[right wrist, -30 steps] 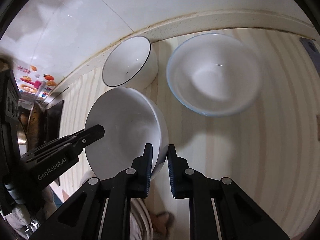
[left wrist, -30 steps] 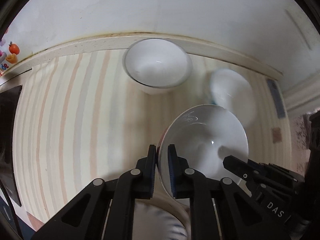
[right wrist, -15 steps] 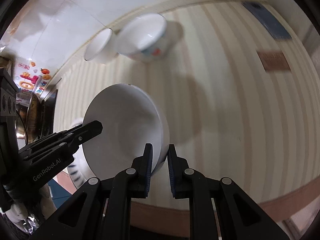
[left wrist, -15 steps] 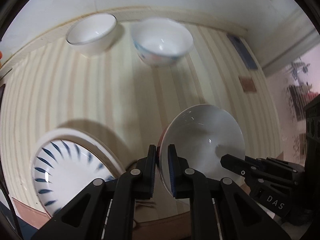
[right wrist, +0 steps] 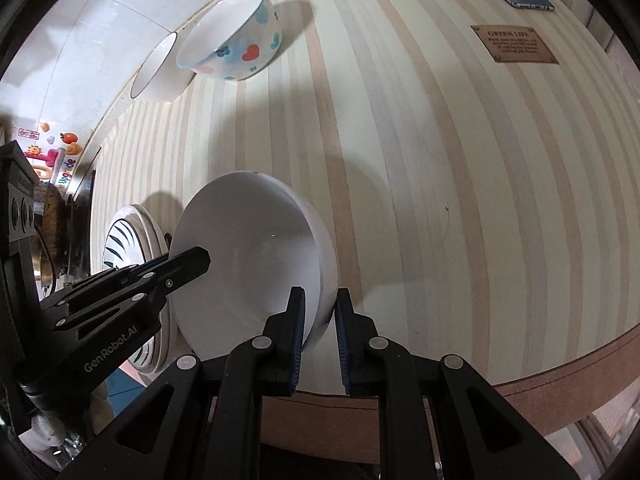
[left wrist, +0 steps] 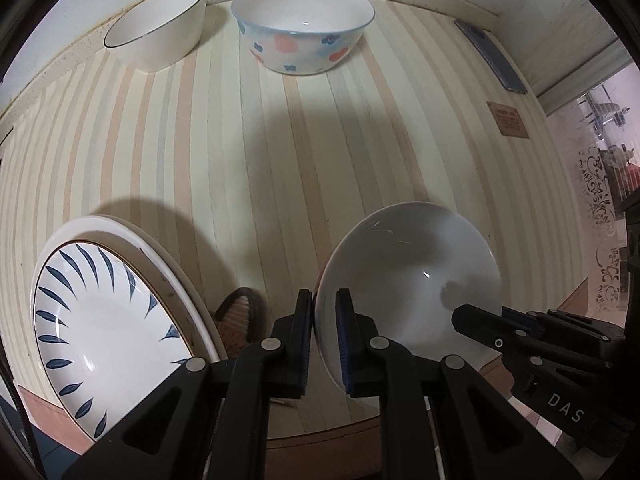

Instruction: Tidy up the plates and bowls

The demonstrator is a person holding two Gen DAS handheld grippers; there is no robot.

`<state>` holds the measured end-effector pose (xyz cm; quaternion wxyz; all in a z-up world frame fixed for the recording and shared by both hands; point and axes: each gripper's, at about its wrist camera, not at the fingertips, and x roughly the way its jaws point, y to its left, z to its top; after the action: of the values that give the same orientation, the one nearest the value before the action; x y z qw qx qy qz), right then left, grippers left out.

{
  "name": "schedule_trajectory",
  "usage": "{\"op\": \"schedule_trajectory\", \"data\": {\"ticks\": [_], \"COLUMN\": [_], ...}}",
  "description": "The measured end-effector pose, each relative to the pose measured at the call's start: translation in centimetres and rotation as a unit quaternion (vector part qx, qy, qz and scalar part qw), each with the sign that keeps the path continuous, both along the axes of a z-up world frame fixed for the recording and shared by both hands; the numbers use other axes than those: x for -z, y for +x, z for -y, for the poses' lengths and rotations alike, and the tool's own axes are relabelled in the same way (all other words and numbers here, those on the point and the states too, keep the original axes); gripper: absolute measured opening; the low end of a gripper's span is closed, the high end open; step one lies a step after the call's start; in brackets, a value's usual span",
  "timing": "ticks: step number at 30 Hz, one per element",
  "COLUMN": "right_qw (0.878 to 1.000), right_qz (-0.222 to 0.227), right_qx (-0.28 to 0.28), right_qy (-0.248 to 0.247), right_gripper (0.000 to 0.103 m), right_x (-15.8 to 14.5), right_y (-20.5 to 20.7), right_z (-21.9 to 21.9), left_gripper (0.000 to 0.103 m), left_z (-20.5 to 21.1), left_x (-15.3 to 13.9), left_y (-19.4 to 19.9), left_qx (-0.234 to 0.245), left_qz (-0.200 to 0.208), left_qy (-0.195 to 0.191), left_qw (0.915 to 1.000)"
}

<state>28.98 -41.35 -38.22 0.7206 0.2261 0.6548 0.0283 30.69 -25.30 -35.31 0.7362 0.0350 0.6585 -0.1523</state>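
You have carried the plain white bowl (left wrist: 412, 280), pinched at opposite rims by your left gripper (left wrist: 323, 320) and right gripper (right wrist: 320, 320), back from the heart-patterned bowl (left wrist: 304, 28) ahead, toward the blue-leaf plate (left wrist: 100, 320) at left, likely for setting down.

Both grippers have carried the white bowl (left wrist: 412, 280) back from the 2 far bowls, toward the blue-patterned plate (left wrist: 108, 320).

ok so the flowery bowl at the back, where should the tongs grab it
Pinch the flowery bowl at its near rim, coming straight down from above: it stands upright and open-mouthed, with a thin rim. Avoid the side facing the plain white bowl, which sits close beside it.
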Motion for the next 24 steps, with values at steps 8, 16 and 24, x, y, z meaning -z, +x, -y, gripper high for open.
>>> {"op": "schedule_trajectory", "data": {"ticks": [8,16,24], "right_qw": [0.999,0.996,0.993], "right_qz": [-0.028,0.024,0.073], "right_qx": [-0.007,0.038,0.044], "right_qy": [0.027,0.074,0.085], "right_gripper": [0.017,0.034,0.038], "right_x": [0.2,-5.4,-4.9], "right_y": [0.4,3.3,15.4], "right_z": [0.4,3.9,3.4], "left_gripper": [0.011,0.036,0.036], "left_z": [-0.9,-2.8,-3.7], "left_x": [-1.6,-9.0,-5.5], "left_y": [-0.1,4.8,15.8], "left_qx": [-0.015,-0.042,-0.109], "left_qz": [-0.016,0.062,0.037], "left_qy": [-0.010,-0.044,-0.044], "left_qw": [0.9997,0.9962,0.9923]}}
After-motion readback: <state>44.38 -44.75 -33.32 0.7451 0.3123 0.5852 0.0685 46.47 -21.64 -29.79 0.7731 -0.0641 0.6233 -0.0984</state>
